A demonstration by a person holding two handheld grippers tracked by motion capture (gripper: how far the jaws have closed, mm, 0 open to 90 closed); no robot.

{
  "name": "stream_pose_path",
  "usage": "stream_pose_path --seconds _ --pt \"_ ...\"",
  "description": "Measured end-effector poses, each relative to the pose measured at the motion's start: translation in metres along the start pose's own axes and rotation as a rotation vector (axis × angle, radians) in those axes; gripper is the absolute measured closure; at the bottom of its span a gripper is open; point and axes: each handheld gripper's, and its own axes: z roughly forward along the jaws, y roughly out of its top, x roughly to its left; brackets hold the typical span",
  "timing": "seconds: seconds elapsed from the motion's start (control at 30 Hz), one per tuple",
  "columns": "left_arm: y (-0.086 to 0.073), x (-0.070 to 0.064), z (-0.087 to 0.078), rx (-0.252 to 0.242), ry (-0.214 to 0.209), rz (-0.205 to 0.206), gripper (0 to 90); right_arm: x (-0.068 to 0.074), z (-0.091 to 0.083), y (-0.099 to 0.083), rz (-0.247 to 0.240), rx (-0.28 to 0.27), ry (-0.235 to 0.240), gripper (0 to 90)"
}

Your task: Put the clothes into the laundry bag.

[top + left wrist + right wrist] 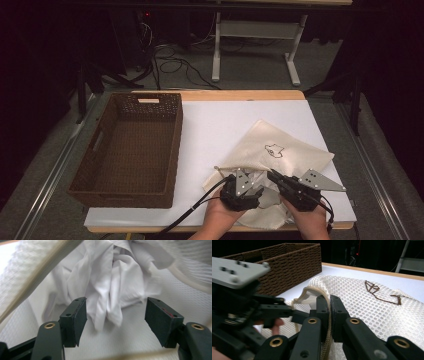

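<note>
Right gripper [329, 312] is clenched on the cream mesh laundry bag [372, 305] rim, lower centre of its view. Left gripper [116, 317] is released inside the bag, jaws flanking crumpled white cloth [110, 282]. Likely next: close on the cloth, or back out.

In the high view the near edge of the mesh bag [280, 150] lies hidden under both hands, and the person's forearms are cut off by the bottom edge. The white cloth [110, 287] inside the bag runs off the top of the left gripper view, where the bag's rim at the right is blurred. In the right gripper view the left hand-held gripper [294, 312] is blurred and cut off at the left, and the brown figure [382, 293] on the bag is too foreshortened to tell.
</note>
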Motion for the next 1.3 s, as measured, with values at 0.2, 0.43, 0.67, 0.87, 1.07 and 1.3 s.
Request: stream_pose_path --seconds 0.2,0.43,0.67,0.87,1.07,1.3 --pt "-0.003 0.010 -0.042 -0.025 -0.011 -0.018 34.6 0.000 -0.001 0.000 -0.002 -0.001 0.000 87.9" --pt "-0.029 0.035 -0.068 -0.013 0.018 -0.014 37.4 0.000 -0.001 0.000 -0.008 -0.003 -0.003 87.9" --pt "-0.026 0.040 -0.068 -0.034 0.016 -0.064 39.2 0.003 -0.002 0.001 -0.019 -0.002 -0.001 87.9" --pt "-0.027 0.040 -0.070 -0.033 0.028 -0.051 38.3 0.004 0.000 0.000 -0.027 0.010 0.011 87.9" --pt "-0.030 0.041 -0.076 -0.041 0.037 -0.047 38.2 0.006 0.003 -0.003 -0.040 0.029 0.018 87.9" --pt "-0.028 0.040 -0.079 -0.056 0.035 -0.053 38.0 0.014 0.007 -0.008 -0.096 0.077 0.015 87.8"
